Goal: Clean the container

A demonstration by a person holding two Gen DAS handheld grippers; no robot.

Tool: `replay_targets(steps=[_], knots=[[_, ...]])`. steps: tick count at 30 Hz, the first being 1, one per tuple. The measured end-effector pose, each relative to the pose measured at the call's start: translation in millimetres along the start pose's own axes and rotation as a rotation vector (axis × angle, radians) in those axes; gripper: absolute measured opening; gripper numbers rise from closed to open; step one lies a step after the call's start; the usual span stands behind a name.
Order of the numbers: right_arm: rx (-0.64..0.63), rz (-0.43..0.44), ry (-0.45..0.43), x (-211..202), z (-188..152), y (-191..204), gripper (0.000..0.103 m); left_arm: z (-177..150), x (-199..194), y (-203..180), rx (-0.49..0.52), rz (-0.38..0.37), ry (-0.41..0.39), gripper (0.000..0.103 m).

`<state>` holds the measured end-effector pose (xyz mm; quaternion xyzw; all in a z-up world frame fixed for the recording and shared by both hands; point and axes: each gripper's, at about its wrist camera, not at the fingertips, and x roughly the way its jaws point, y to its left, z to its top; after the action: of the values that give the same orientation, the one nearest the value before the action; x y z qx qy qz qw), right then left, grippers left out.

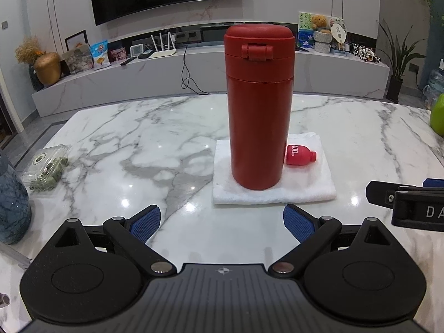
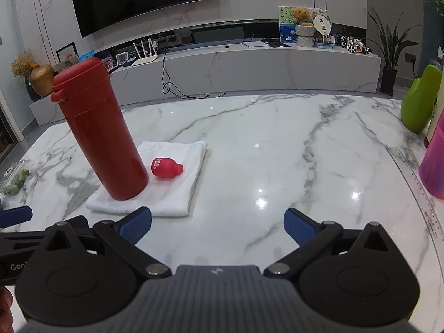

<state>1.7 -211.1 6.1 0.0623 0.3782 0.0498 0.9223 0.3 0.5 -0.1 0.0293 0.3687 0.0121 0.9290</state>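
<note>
Ahead of both open jaws, red container (image 1: 259, 111) stands on towel (image 1: 302, 188).

The left claw (image 1: 222, 223) is built of matte black plastic: two round discs with raised inner circles, each rising to a triangular cut-out tab. Jointed black links run from a ribbed grey centre plate to the fingers (image 1: 145, 223), pinned with silver rivets. The finger pads are blue with a fine ribbed grain. A small white cross mark sits at twelve o'clock on the grey plate. The right claw (image 2: 217, 226) matches it, with a small white logo on its plate. Seen from the left wrist, its side shows white letters "DA".
</note>
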Motion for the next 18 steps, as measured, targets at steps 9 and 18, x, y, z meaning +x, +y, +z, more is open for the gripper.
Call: replay_targets(steps=[9, 18], knots=[[-0.01, -0.008, -0.007, -0.9, -2.4, 0.3, 0.103, 1.6, 1.2, -4.6, 0.014, 0.023, -0.014, 0.097], [-0.006, -0.007, -0.001, -0.4, -2.7, 1.5, 0.103, -3.6, 3.3, -3.7, 0.023, -0.005, -0.013, 0.097]])
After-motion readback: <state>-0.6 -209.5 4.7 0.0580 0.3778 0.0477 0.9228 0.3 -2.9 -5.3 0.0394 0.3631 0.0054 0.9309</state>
